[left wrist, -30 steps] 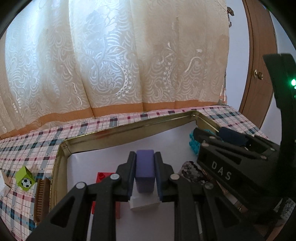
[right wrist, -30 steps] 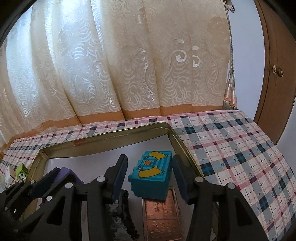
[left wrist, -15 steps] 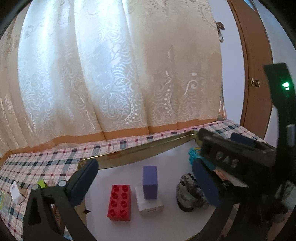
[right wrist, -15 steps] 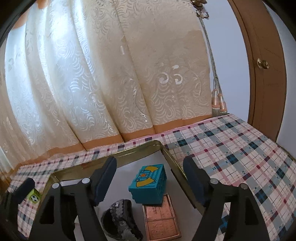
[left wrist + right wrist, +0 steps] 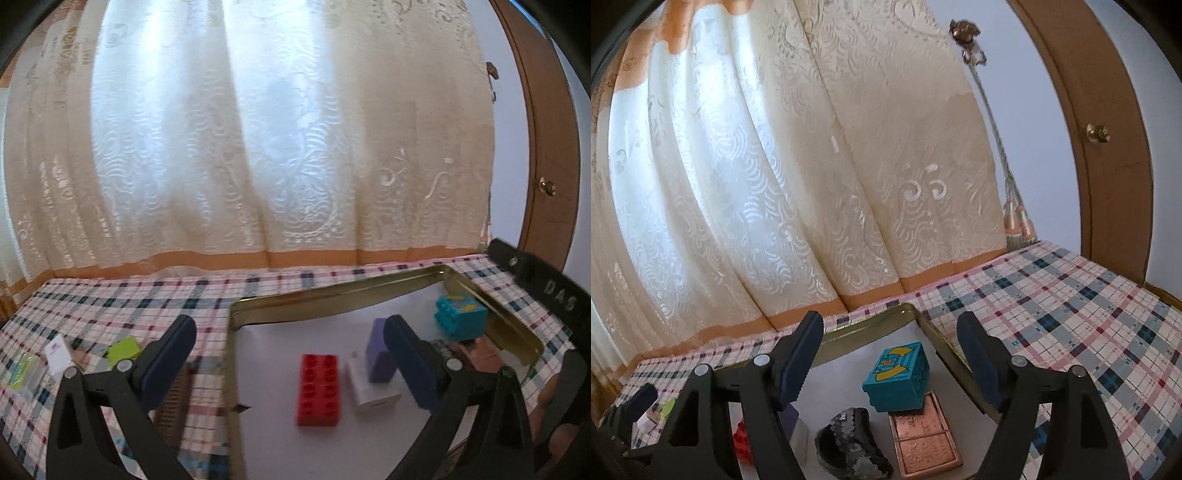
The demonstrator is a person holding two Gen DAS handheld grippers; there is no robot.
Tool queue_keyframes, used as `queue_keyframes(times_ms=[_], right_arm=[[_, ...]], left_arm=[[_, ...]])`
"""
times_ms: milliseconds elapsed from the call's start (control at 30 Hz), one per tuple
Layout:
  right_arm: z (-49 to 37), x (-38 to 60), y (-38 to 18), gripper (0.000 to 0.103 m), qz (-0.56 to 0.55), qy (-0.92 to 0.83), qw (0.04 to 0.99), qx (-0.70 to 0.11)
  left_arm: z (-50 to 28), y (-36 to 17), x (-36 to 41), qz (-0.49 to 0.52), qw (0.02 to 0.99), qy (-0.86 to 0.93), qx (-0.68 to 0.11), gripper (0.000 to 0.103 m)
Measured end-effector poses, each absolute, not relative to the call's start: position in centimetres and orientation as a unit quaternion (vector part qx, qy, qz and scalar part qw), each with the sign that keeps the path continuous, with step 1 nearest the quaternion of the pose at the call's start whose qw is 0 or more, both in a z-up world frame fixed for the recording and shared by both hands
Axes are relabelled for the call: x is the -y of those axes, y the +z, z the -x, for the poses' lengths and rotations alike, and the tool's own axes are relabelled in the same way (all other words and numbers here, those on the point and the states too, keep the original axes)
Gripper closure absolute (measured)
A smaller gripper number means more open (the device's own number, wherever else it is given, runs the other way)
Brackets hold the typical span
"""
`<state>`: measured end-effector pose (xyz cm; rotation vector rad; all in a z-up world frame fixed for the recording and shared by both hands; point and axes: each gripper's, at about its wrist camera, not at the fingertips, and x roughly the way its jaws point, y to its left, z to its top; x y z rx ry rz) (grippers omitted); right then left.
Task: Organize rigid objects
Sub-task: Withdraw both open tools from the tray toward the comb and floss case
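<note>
A gold-rimmed tray (image 5: 332, 293) with a white floor holds a red brick (image 5: 318, 389), a purple block (image 5: 378, 354) standing on a white block (image 5: 371, 393), a teal toy chest (image 5: 460, 317), a copper plate and a black sequined piece. My left gripper (image 5: 290, 363) is open and empty, raised above the tray's left rim. My right gripper (image 5: 890, 356) is open and empty above the teal chest (image 5: 897, 376), which rests partly on the copper plate (image 5: 923, 435), next to the sequined piece (image 5: 849, 439). The tray rim (image 5: 871, 319) shows behind.
On the plaid tablecloth (image 5: 110, 306) left of the tray lie a lime-green cube (image 5: 123, 349), a white card (image 5: 57, 352), a brown comb-like piece (image 5: 175, 398) and a clear packet (image 5: 20, 373). A curtain hangs behind. A wooden door (image 5: 1097, 147) stands right.
My left gripper let go of the purple block, opened wide and drew back up and to the left. My right gripper opened and lifted away from the teal chest.
</note>
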<state>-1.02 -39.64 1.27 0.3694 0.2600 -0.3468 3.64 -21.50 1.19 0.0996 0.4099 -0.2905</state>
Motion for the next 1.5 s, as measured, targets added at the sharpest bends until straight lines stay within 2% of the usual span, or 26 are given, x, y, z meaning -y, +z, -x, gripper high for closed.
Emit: queue_keyframes(times_ms=[233,500,700,1167,1500], right_arm=[[2.7,37.3,2.0,0.024,-0.135,-0.197,0.968,-0.071],[2.3,34.7,1.1,0.024,-0.099,-0.204,0.969,-0.1],[3.6,34.0,0.8,0.024,-0.131,-0.206,0.964,-0.106],[4.2,31.4,0.7,0.024,-0.125,-0.222,0.961,-0.105],[3.1,25.7,1.0,0.024,-0.078,-0.187,0.973,-0.115]], left_arm=[[-3.4,0.8,18.1,-0.039,0.975,-0.103,-0.193,0.0],[-3.7,0.3,15.3,-0.028,0.977,-0.079,-0.194,0.0],[-3.7,0.1,13.7,-0.029,0.976,-0.079,-0.199,0.0],[-3.9,0.0,10.2,-0.009,0.975,-0.071,-0.208,0.0],[-3.3,0.2,9.1,-0.03,0.979,-0.06,-0.193,0.0]])
